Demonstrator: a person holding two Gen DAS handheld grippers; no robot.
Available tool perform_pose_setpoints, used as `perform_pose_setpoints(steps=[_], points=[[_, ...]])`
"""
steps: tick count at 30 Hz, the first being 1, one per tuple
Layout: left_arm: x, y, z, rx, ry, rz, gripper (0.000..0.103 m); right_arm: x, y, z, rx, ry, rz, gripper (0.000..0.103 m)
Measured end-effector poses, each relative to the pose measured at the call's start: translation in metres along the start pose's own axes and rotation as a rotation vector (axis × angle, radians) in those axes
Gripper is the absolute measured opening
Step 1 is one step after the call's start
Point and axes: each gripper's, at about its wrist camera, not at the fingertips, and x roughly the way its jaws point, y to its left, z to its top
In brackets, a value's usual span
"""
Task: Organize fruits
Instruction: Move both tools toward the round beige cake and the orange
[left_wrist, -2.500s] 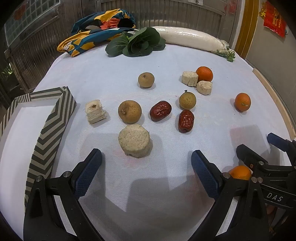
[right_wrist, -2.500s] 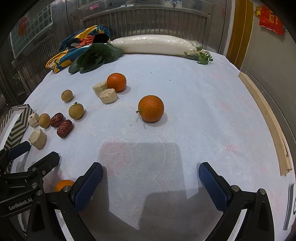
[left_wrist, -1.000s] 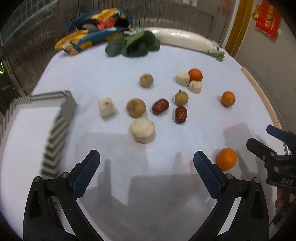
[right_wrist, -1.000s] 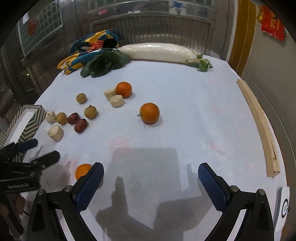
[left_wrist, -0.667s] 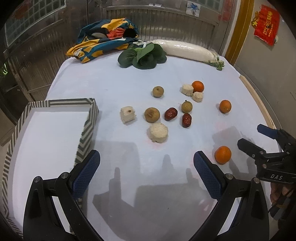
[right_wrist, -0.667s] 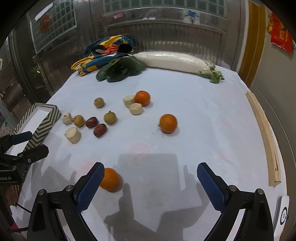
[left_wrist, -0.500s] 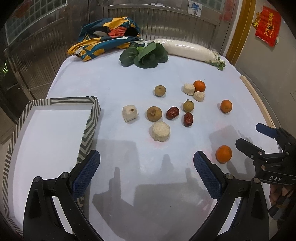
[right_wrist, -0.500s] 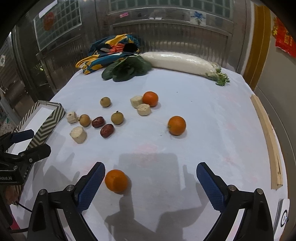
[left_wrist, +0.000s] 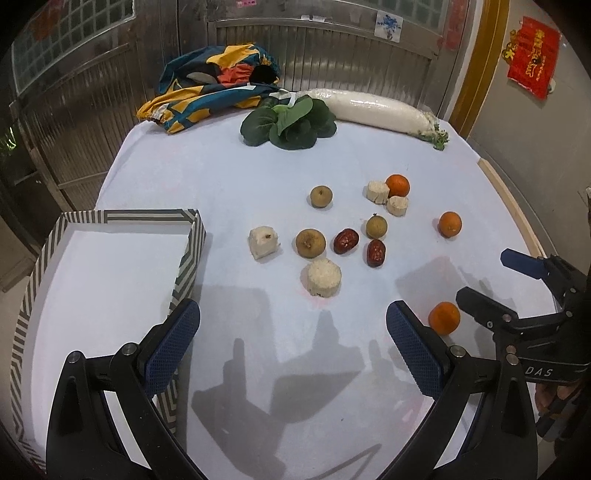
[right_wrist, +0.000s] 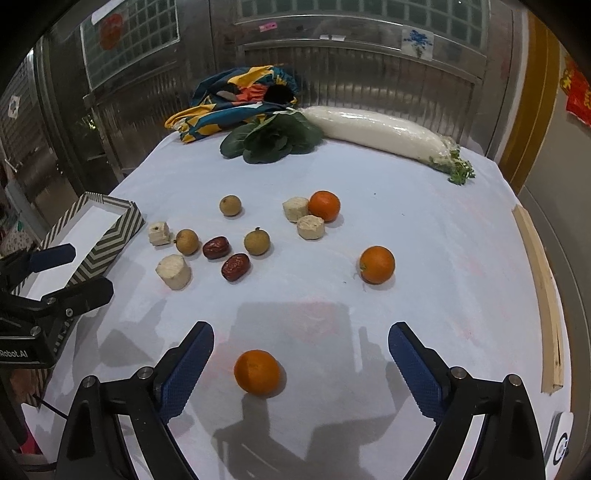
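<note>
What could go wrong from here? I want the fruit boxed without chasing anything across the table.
1. The nearest orange lies loose between the right gripper jaws, which have just been closing a little; a one-sided touch could send it rolling.
2. The two red dates lie close to the round brown fruits; grabbing one may nudge its neighbours.
3. The striped box sits at the table's left edge, so a push may shift it.
</note>
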Motion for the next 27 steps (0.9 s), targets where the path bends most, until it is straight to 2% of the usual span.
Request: perform_pose_setpoints(steps=[17, 27], points=[[-0.013, 0.005, 0.003, 0.005, -0.033, -0.03, 0.102, -0.008, 0.013, 0.0, -0.008, 0.007, -0.008, 0.095], [-0.012, 0.0, 0.004, 0.04, -0.036, 0.02, 0.102, -0.015, 0.013, -0.009, 0.004, 0.004, -0.012, 0.095]])
